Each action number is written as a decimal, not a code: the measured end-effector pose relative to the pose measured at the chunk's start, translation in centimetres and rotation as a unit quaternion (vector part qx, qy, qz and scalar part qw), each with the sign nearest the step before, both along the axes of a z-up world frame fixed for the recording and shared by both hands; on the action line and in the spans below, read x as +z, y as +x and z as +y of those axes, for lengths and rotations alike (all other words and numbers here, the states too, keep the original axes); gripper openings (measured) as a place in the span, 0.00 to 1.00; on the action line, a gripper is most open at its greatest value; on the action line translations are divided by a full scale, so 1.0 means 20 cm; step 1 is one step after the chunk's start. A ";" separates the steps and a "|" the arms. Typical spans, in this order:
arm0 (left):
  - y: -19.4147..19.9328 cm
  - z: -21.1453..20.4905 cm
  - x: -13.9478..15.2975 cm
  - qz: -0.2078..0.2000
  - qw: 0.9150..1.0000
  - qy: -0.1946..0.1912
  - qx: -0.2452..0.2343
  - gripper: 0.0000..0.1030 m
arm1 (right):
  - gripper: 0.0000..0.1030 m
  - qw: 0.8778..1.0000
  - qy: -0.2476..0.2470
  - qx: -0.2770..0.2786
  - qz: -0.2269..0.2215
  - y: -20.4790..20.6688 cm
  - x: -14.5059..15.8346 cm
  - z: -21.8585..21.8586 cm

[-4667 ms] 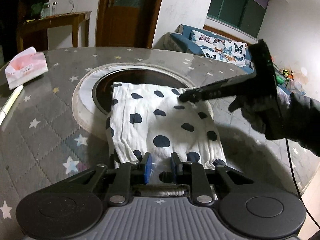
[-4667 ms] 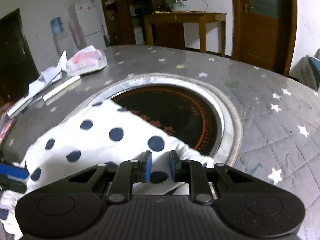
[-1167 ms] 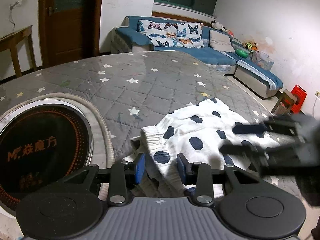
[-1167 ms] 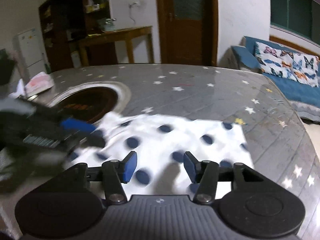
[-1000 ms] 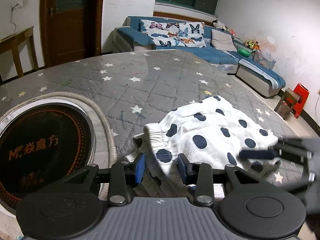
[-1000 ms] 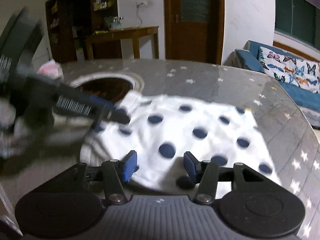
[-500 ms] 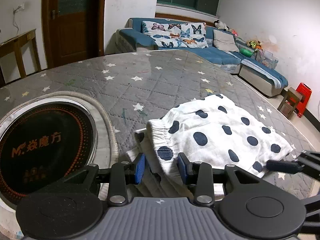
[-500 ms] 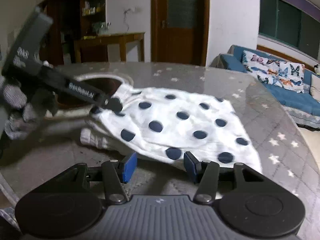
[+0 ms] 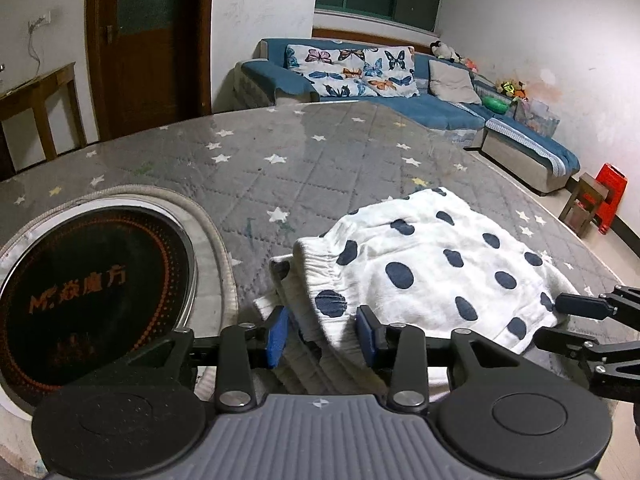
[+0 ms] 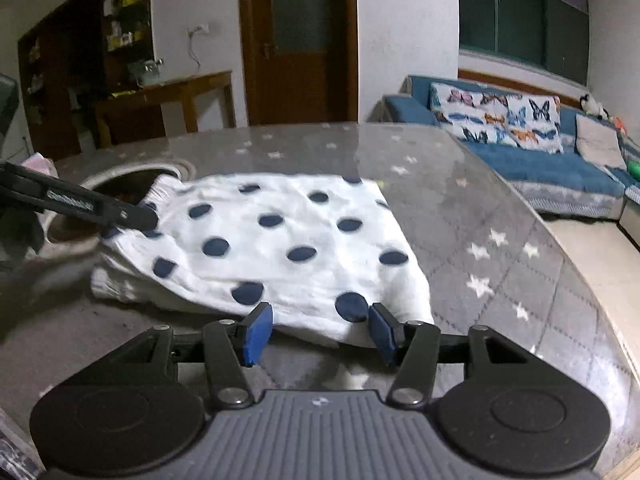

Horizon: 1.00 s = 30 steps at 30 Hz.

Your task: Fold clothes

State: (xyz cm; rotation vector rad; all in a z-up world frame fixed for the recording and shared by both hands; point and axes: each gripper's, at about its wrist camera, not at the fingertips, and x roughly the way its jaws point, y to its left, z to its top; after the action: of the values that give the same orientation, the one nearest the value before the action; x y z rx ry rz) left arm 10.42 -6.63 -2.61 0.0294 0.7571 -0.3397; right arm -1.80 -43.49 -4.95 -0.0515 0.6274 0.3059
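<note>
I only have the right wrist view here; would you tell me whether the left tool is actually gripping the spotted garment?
Observer: No. The left tool is open, with its blue pads apart on either side of the elastic waistband of the spotted garment.
Operator: Thank you. Is the fold tidy at that end?
Observer: Not quite. Ribbed under-layers stick out beyond the top layer, on the side towards the round cooktop.
</note>
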 end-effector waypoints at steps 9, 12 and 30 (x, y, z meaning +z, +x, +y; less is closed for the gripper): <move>-0.06 0.01 0.04 -0.016 1.000 -0.008 -0.002 0.67 | 0.82 1.000 0.012 -0.005 -0.016 -0.02 0.01 0.06; -0.08 0.02 0.05 -0.023 1.000 -0.008 -0.001 0.71 | 0.92 1.000 0.017 -0.014 -0.020 -0.04 0.03 0.08; -0.24 0.05 0.11 -0.055 0.998 -0.022 -0.009 1.00 | 1.00 0.997 -0.002 -0.053 -0.061 -0.15 0.07 0.18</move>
State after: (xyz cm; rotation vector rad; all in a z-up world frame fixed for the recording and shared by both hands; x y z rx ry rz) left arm 5.71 -5.63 -0.47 0.0138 0.6409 -0.3680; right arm -4.70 -39.96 -3.48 -0.0395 0.5077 0.1971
